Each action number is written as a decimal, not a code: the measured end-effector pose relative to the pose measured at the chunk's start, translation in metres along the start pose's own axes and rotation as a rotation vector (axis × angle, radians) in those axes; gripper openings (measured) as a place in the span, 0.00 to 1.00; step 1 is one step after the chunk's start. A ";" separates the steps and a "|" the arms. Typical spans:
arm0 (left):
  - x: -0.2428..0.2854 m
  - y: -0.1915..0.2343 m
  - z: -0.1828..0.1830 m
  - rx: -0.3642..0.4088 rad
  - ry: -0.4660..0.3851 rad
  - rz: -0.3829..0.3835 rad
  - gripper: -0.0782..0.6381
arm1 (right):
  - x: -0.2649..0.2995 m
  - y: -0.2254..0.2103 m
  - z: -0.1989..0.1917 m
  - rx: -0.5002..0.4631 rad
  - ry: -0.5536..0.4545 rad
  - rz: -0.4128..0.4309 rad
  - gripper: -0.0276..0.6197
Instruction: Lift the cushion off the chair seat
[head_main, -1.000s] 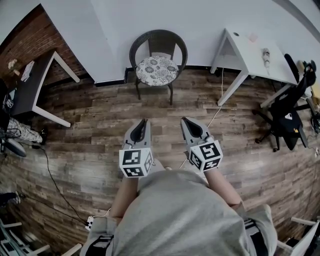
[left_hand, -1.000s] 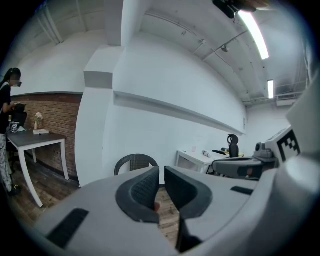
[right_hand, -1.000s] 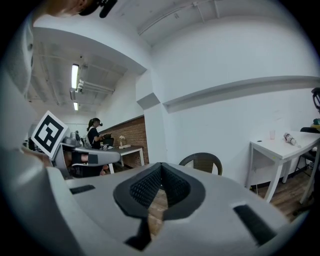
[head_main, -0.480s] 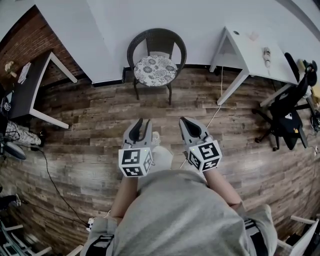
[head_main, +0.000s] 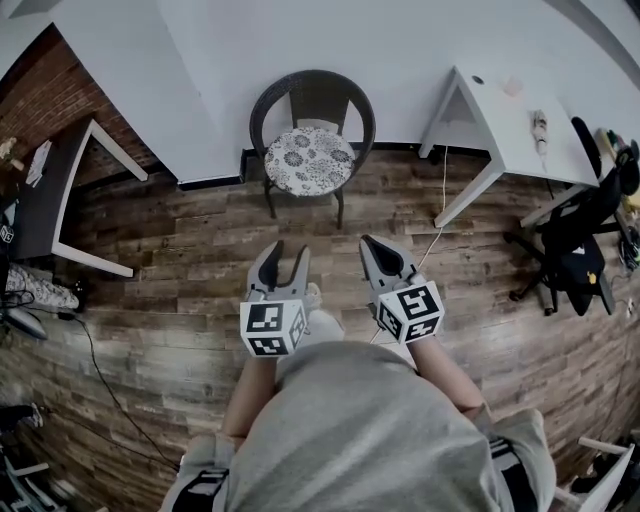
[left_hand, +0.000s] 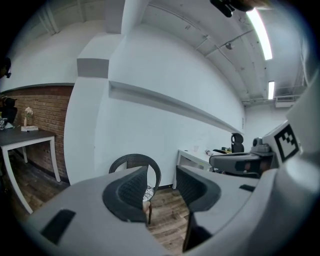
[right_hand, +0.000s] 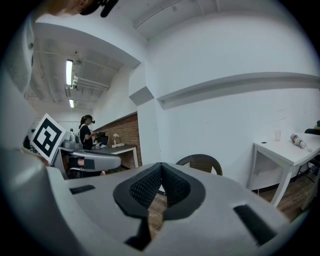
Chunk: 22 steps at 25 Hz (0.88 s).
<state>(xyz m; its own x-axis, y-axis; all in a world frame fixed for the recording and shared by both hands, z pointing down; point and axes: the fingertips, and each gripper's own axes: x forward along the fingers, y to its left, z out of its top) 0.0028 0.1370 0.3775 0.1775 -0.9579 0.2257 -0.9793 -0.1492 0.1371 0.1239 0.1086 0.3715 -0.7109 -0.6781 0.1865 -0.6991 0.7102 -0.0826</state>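
A dark wicker chair (head_main: 310, 105) stands against the white wall, with a round floral cushion (head_main: 308, 160) lying on its seat. Both grippers hover over the wood floor well short of it. My left gripper (head_main: 289, 252) has its jaws opening, and nothing is between them. In the left gripper view, the chair (left_hand: 150, 167) and a sliver of the cushion (left_hand: 147, 193) show past the left gripper (left_hand: 162, 175). My right gripper (head_main: 368, 243) is shut and empty. The chair's back (right_hand: 202, 162) rises behind the right gripper (right_hand: 161, 167) in the right gripper view.
A white table (head_main: 510, 105) stands right of the chair, with a cable (head_main: 440, 210) trailing to the floor. A dark table (head_main: 50, 190) stands at the left by the brick wall. An office chair (head_main: 575, 240) is at the far right. A person (right_hand: 86, 132) stands by the dark table.
Both grippers have moved forward toward the chair, which now looks slightly larger. The left jaws went from shut to apart. The right jaws stayed shut.
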 end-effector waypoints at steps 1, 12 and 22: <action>0.009 0.006 0.003 -0.001 0.002 -0.002 0.35 | 0.011 -0.005 0.004 -0.002 -0.002 -0.002 0.04; 0.118 0.070 0.037 0.019 0.034 -0.031 0.37 | 0.126 -0.058 0.046 -0.007 -0.018 -0.034 0.04; 0.193 0.117 0.047 0.012 0.063 -0.071 0.38 | 0.202 -0.094 0.048 0.017 0.009 -0.076 0.04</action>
<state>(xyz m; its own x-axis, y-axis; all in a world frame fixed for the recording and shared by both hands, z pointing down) -0.0818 -0.0766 0.3920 0.2521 -0.9274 0.2764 -0.9650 -0.2195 0.1436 0.0419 -0.1042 0.3703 -0.6548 -0.7284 0.2015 -0.7525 0.6532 -0.0844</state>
